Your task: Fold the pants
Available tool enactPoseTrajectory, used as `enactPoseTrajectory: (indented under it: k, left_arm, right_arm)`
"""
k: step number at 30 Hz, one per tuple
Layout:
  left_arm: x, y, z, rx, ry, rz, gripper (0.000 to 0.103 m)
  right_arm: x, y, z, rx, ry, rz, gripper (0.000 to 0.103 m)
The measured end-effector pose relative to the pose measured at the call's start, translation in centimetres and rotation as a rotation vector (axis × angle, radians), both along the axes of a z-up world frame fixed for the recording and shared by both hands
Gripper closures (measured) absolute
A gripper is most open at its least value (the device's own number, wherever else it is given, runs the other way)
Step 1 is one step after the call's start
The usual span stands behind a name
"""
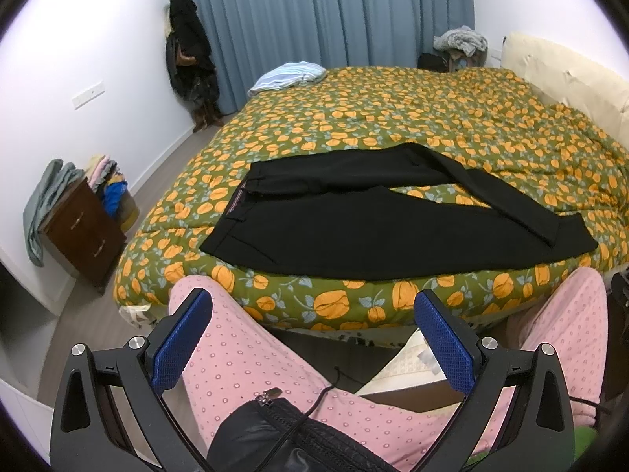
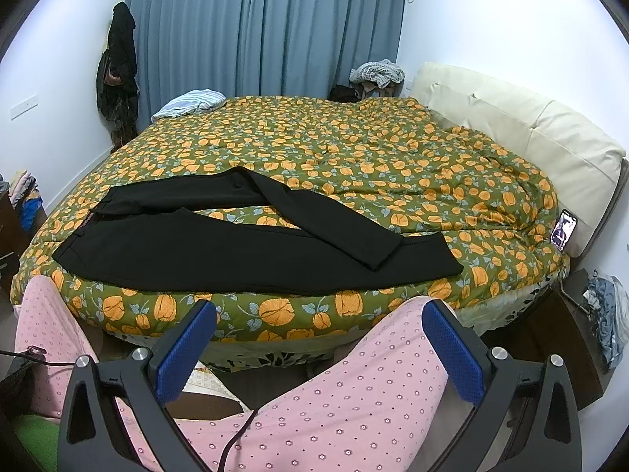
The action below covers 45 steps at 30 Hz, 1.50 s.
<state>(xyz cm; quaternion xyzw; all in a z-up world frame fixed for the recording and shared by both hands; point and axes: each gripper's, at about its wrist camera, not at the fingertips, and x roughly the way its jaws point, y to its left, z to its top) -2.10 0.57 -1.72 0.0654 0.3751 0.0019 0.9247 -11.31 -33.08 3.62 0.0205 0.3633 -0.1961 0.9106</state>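
Observation:
Black pants lie flat near the front edge of a bed with a green and orange floral quilt. The waistband is at the left; the far leg bends and crosses over the near leg at the right. They also show in the right wrist view on the quilt. My left gripper is open and empty, held low over pink pajama legs, short of the bed. My right gripper is open and empty, also held back over the pink legs.
A brown nightstand with clothes stands left of the bed. A cream headboard is at the right with a phone leaning on it. A striped cloth lies at the far corner. Blue curtains hang behind.

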Motion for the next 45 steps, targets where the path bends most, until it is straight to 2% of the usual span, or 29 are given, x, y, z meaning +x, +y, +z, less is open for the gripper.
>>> enactPoseTrajectory:
  k: [45]
  left_arm:
    - [-0.06,-0.05,-0.65,-0.002,0.008,0.006,0.001]
  right_arm:
    - [-0.05,-0.09,-0.09,0.001,0.004,-0.003,0.000]
